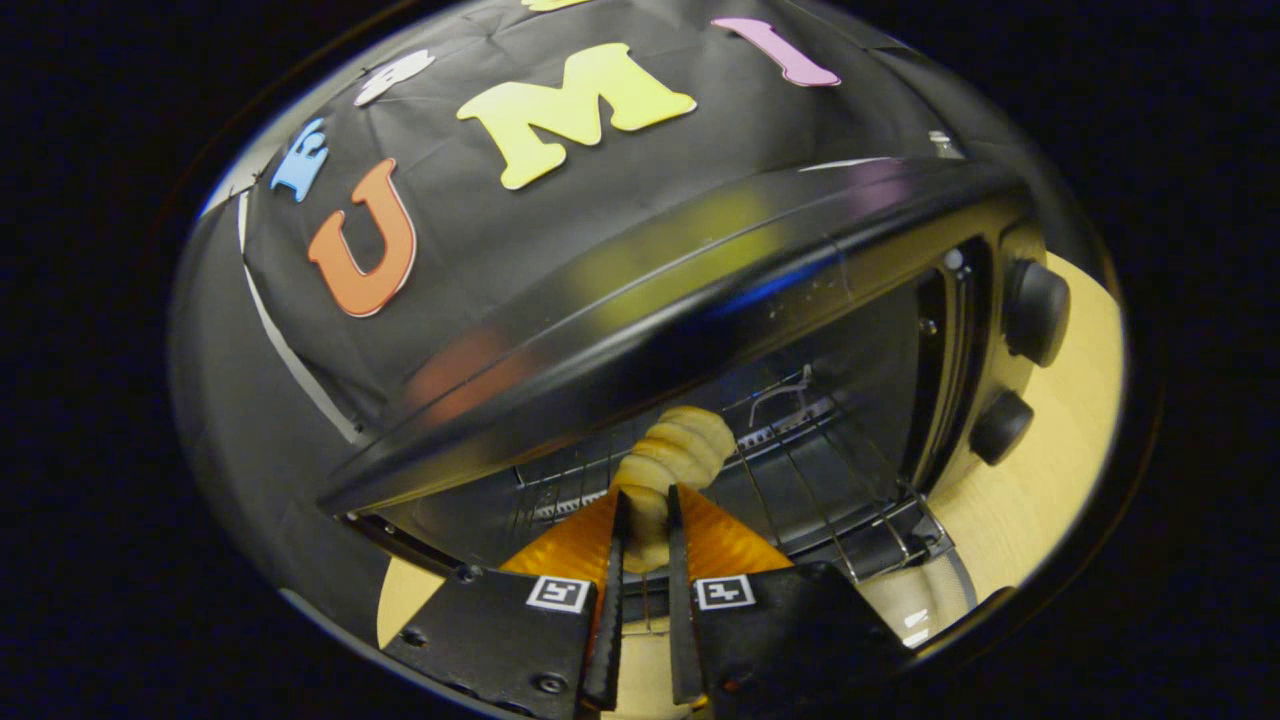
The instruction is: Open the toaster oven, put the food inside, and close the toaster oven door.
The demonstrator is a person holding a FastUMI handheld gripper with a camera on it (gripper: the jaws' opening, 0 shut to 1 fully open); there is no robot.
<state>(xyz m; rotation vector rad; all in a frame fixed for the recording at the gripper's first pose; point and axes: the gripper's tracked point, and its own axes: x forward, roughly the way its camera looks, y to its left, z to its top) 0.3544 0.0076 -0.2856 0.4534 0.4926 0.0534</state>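
A black toaster oven [700, 270] stands just ahead of me with its door down and its cavity showing. A wire rack [800, 450] runs across the inside. My gripper [647, 505] is shut on a pale, ridged pastry [675, 455], both orange fingers [575, 545] pressing its sides. The pastry's far end pokes past the fingertips into the oven's mouth, above the front of the rack. The lowered door [900, 545] lies beneath and to the right of the fingers, mostly hidden by them.
Two black knobs [1035, 310] sit one above the other on the oven's right panel. The oven rests on a light wooden table [1060, 440]. The oven's shiny top overhangs close above the fingers.
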